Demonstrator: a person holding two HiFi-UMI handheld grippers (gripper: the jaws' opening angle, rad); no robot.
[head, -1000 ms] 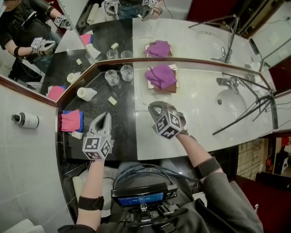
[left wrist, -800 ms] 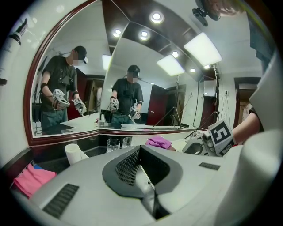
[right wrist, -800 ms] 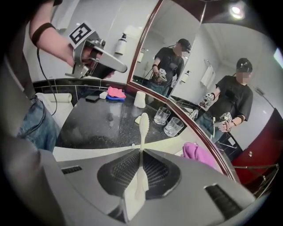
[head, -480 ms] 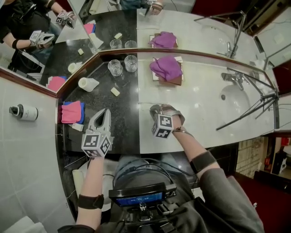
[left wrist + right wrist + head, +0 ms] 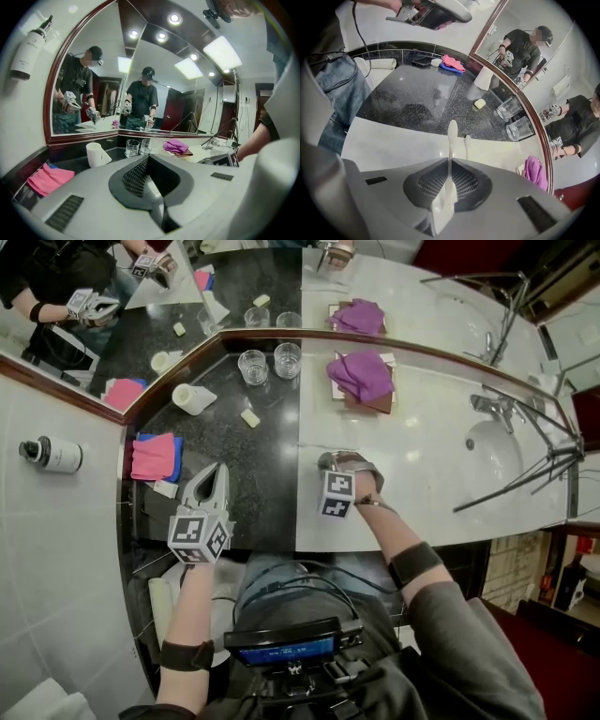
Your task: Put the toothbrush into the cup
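Landmark = two clear glass tumblers [image 5: 251, 366], side by side at the back edge of the counter. They stand against the dark wood mirror frame [image 5: 394, 346], by the seam where the speckled black granite slab [image 5: 267, 474] meets the glossy white marble slab [image 5: 422, 465]

Right gripper [image 5: 328, 462] is on the person's side of the tumblers, well apart from them. It tips down over the marble just beside the seam. Its jaws are narrow, pinched on the handle of a slim white plastic toothbrush [image 5: 451, 136]. The brush head pokes out past the jaws toward the slab; cannot tell if it touches. The toothbrush is not in any tumbler

Left gripper [image 5: 218, 470] is also on the near side of the tumblers, over granite by the front edge. Its jaws are pressed together with nothing in them

Granite between the tumblers and the grippers is mostly bare, with one small cream block [image 5: 249, 417] a little in front of the tumblers. In the head view, left of the tumblers is a white cylinder [image 5: 192, 397], cup or roll unclear. Further left and nearer lies a folded pink cloth [image 5: 153, 456] on a blue one

Right of the tumblers is a crumpled purple cloth [image 5: 361, 374] on a flat brown board [image 5: 375, 404]. A wide stretch of marble nearer than it is bare. Far right of the tumblers is a round white basin [image 5: 492, 451] with a chrome tap [image 5: 487, 407], with thin black tripod legs [image 5: 520, 479] crossing over it
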